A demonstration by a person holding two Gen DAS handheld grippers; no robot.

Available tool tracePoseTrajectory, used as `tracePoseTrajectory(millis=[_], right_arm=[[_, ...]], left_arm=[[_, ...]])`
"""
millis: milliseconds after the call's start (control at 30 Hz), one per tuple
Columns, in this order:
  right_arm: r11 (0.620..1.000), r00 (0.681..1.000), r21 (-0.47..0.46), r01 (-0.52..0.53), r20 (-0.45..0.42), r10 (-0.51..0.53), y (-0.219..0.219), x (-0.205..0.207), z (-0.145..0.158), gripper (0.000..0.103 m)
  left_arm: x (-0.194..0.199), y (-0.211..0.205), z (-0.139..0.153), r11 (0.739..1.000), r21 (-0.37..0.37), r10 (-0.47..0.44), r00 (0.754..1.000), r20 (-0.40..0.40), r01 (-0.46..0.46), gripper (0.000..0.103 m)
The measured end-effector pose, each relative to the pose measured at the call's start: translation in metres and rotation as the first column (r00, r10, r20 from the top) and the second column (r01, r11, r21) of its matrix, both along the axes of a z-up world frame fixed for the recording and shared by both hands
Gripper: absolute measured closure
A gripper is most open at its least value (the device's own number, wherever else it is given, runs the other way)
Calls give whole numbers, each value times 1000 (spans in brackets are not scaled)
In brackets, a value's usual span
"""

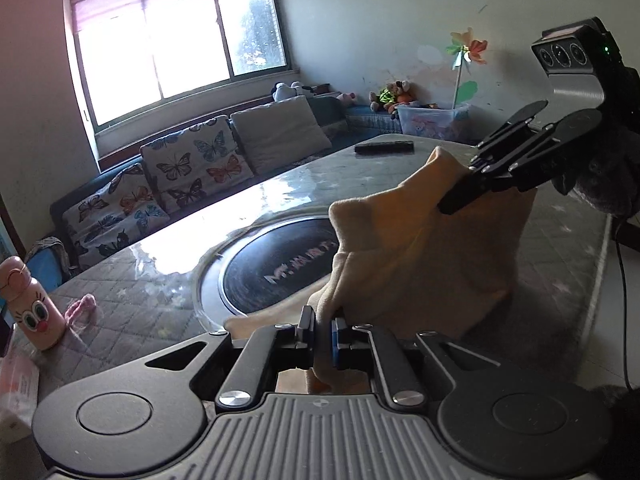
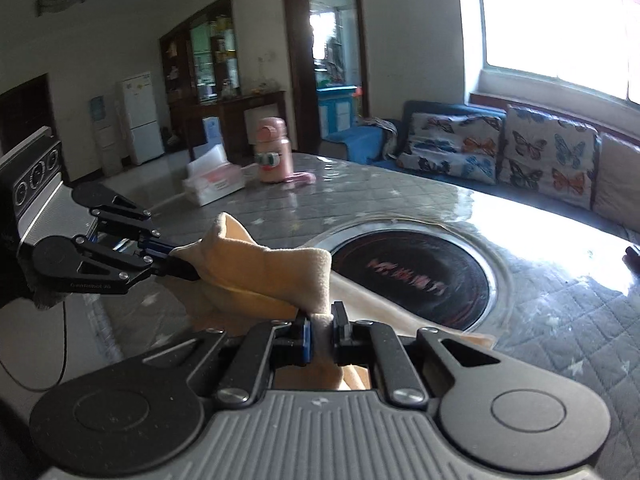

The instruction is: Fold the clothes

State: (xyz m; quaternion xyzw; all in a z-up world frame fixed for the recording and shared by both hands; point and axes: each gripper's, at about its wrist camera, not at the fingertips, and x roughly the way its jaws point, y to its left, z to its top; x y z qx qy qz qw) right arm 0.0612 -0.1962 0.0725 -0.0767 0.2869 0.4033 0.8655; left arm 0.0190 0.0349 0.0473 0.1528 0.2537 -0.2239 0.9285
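Gripping one cream garment (image 1: 424, 248), two tools are clamping it: the left tool (image 1: 324, 334) and right tool (image 2: 320, 334), above the tabletop (image 2: 400, 200).

Setting: living room of a family home. Evidence: sofa (image 1: 168, 184) under a wide window (image 1: 176, 44), with butterfly-print cushions (image 2: 548, 156); soft toys (image 1: 394, 94) and a paper pinwheel (image 1: 466, 52) in the corner; white fridge (image 2: 140, 116); glass-fronted cabinet (image 2: 208, 60); quilted worktop (image 2: 400, 200); pink cartoon flask (image 2: 273, 150).
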Motion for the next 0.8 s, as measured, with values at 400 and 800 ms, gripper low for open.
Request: tracePoseTrajectory(millis=[400,800], right_arm=[[986,978,-47,158,-133,-163,31,108,-75,86],[956,954,15,292,-76,-290,-23,73,-70,61]], left_arm=[[90,21,-48,984,-19,172,976,-132,-176,76],[51,58,-21,929,-166,311,942,-129,-330,63]])
